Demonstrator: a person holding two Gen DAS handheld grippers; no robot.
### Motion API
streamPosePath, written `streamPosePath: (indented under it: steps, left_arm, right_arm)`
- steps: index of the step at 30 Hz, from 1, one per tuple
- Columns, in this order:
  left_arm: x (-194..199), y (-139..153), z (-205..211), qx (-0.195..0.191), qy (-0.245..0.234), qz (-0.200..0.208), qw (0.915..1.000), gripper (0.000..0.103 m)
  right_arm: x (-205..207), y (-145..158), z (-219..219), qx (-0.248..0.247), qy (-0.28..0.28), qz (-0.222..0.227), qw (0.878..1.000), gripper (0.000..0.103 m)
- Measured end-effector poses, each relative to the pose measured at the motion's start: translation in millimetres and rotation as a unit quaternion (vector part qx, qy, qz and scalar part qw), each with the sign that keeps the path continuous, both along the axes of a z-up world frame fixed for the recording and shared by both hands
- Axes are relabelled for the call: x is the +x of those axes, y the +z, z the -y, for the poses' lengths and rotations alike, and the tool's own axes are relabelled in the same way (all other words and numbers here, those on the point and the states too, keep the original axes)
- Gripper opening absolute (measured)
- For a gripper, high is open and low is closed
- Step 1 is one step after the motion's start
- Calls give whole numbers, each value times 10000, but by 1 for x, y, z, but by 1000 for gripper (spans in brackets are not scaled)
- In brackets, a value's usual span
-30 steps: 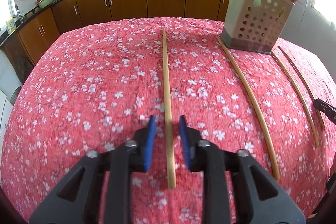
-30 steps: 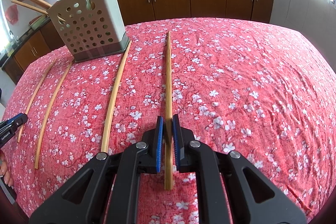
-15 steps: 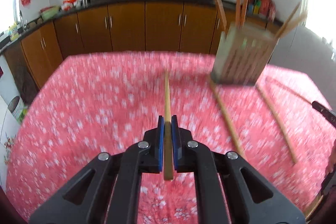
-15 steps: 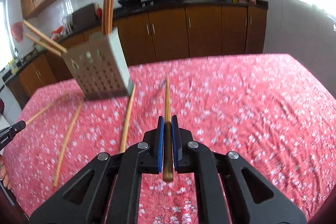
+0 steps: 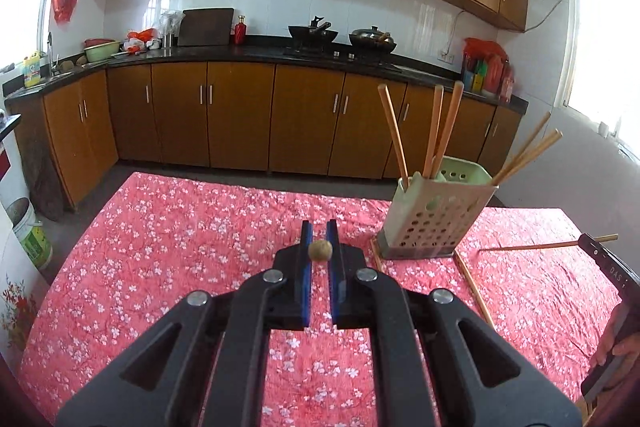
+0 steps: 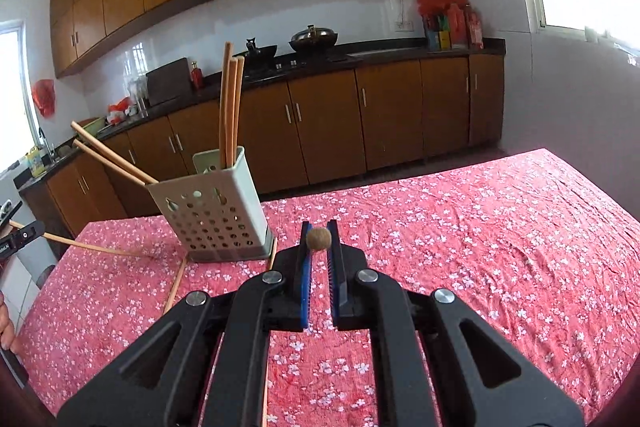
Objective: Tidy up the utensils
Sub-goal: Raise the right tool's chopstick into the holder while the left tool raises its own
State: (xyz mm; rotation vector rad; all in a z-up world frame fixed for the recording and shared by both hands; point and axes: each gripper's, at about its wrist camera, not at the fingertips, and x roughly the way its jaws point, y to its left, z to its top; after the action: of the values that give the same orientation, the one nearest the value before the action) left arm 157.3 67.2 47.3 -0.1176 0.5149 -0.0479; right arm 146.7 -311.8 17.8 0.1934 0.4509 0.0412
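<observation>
tongs (image 5: pixel 319 250) (image 6: pixel 319 239) each pinch a round wooden chopstick (image 5: pixel 319 250) (image 6: pixel 319 239) end-on.

Right gripper (image 6: pixel 319 241) fingers (image 6: pixel 306 267) clamp a chopstick (image 6: pixel 319 239), seen end-on.

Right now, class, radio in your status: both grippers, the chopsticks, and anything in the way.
Left gripper and right gripper: jaws shut on one chopstick each, seen end-on. Holder upright, five chopsticks in. Two loose chopsticks beside the holder; nothing blocks it.
</observation>
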Motion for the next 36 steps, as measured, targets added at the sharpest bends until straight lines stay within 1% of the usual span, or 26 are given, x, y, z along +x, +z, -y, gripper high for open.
streamPosePath:
  steps: [5, 9, 17, 22, 26, 30, 33, 36]
  left_arm:
    - [3, 11, -4, -46, 17, 103, 9999, 8]
    - [2, 22, -4, -133, -64, 211, 9997, 8]
    - [-5, 49, 11, -197, -341, 574, 9976, 8]
    - [-4, 68, 25, -395, -581, 756, 9947, 8]
    - [-1, 91, 42, -526, -729, 1041, 9905, 8]
    - [9, 115, 57, -619, -777, 1321, 9862, 8]
    - [21, 133, 68, -649, -694, 1547, 9834, 8]
    - [34, 143, 77, -543, -543, 1769, 9812, 8]
  right_arm:
    - [1, 10, 0, -48, -48, 134, 9999, 8]
    - [-2, 23, 3, 44, 11, 251, 9997, 8]
    - [-5, 58, -11, 173, 359, 640, 9972, 8]
    - [-5, 79, -25, 282, 572, 942, 9935, 8]
    - [0, 98, -34, 316, 681, 1232, 9895, 8]
    - [11, 118, -44, 320, 700, 1538, 9851, 8]
    - [23, 129, -48, 338, 648, 1720, 9824, 8]
    - [34, 132, -50, 323, 529, 1858, 9806, 8]
